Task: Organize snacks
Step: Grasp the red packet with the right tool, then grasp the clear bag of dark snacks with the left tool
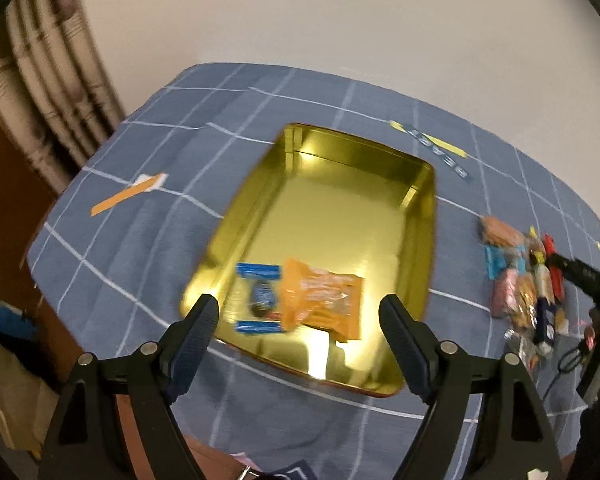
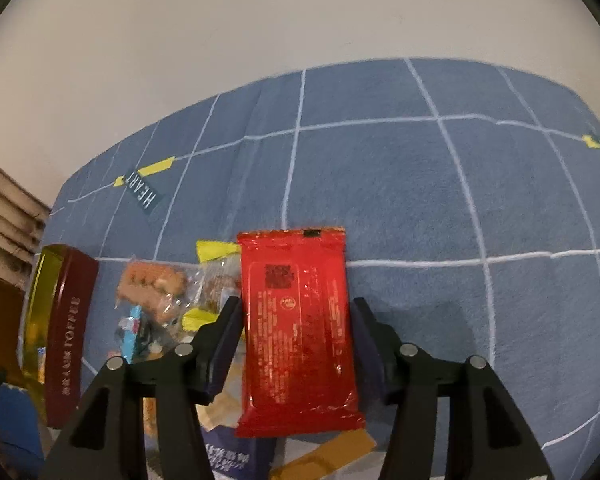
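A gold tin (image 1: 380, 184) lies on the blue checked cloth; an orange packet (image 1: 320, 300) and a blue-ended snack (image 1: 258, 296) lie in its near end. My left gripper (image 1: 298, 314) is open and empty, above the tin's near edge. My right gripper (image 2: 296, 316) is shut on a red snack packet (image 2: 298, 332), held above the snack pile (image 2: 160, 296). The pile also shows in the left wrist view (image 1: 524, 280), right of the tin. The tin's dark red side (image 2: 66, 340) shows at far left of the right wrist view.
The blue cloth (image 2: 420, 200) covers the table, with a "HEART" label (image 2: 142, 194) and yellow strips on it. An orange strip (image 1: 124, 196) lies left of the tin. A curtain (image 1: 40, 92) hangs at the far left. The wall is behind.
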